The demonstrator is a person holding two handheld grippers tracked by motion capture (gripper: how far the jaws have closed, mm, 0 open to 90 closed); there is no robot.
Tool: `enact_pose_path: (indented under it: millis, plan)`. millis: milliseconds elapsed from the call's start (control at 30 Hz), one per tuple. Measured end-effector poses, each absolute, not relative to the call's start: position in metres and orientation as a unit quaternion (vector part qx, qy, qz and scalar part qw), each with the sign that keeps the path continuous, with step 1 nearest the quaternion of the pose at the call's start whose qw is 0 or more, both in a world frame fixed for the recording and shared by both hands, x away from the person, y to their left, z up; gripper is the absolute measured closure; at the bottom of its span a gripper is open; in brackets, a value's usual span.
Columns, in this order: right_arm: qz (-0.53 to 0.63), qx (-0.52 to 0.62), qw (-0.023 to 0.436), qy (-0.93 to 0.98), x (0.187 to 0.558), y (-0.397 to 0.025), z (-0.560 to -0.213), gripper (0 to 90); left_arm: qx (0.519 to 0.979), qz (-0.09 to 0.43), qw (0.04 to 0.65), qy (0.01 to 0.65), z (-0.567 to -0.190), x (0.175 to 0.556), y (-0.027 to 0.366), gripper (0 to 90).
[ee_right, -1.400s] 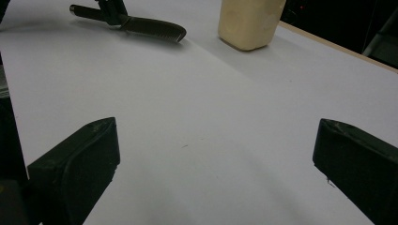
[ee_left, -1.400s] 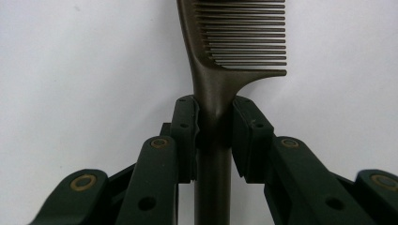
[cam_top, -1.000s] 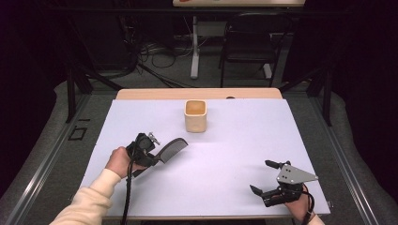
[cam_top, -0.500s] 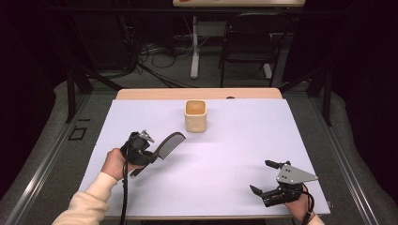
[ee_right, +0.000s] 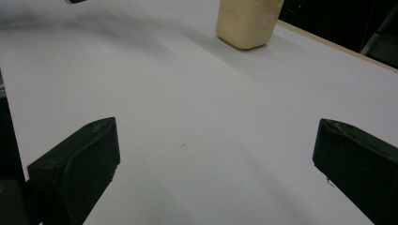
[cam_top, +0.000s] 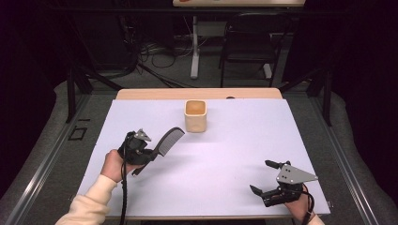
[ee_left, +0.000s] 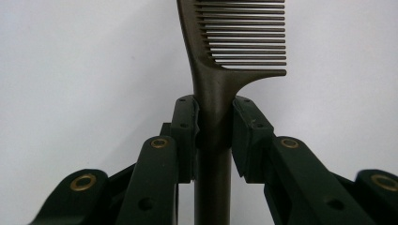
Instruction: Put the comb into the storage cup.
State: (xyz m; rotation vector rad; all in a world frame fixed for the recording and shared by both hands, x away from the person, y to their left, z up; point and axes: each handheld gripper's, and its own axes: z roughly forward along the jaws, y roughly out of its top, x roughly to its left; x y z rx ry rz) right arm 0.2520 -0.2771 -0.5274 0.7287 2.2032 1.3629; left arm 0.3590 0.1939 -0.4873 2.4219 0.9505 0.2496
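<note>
Comb: one, dark brown (cam_top: 168, 141), carried above the white table top at near left; its toothed end points up and right toward the cup, the two a little apart.
Comb handle: clamped between the jaws of the left gripper, as seen in the left gripper view (ee_left: 213, 136); the teeth run out to the right of the spine.
Left gripper: one (cam_top: 149, 153), jaws closed on the comb handle, raised off the surface at near left.
Left hand: one (cam_top: 114, 165), wrapped around the gripper body, with a cream sleeve (cam_top: 89, 206) coming in from the near edge.
Cable: one, black (cam_top: 123, 197), trailing from the left gripper along the sleeve toward the near edge.
Right gripper: one (cam_top: 263, 178), at near right, jaws spread wide with nothing between them; the right gripper view (ee_right: 213, 168) has bare table between the two black jaws.
Grey plate: one, three-cornered (cam_top: 293, 174), on top of the right gripper.
Cup: one, cream-coloured, square-sided and upright (cam_top: 195, 115), at far centre of the table; its opening shows no contents. It also appears at the top of the right gripper view (ee_right: 246, 23).
Table: one, white top (cam_top: 225, 150) with a wooden strip (cam_top: 155, 94) along the far edge.
Chair: one, dark (cam_top: 248, 40), on the floor beyond the table, to the far right of centre.
</note>
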Motion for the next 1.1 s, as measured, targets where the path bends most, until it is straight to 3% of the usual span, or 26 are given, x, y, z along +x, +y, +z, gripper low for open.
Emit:
enact_pose_path:
  millis: [1100]
  plan:
    - [0.493,0.263,0.224,0.798,0.2519,-0.2772,-0.5272,0.5,0.85,0.138,0.336,0.381,-0.4898,0.3593,0.1897,72.1]
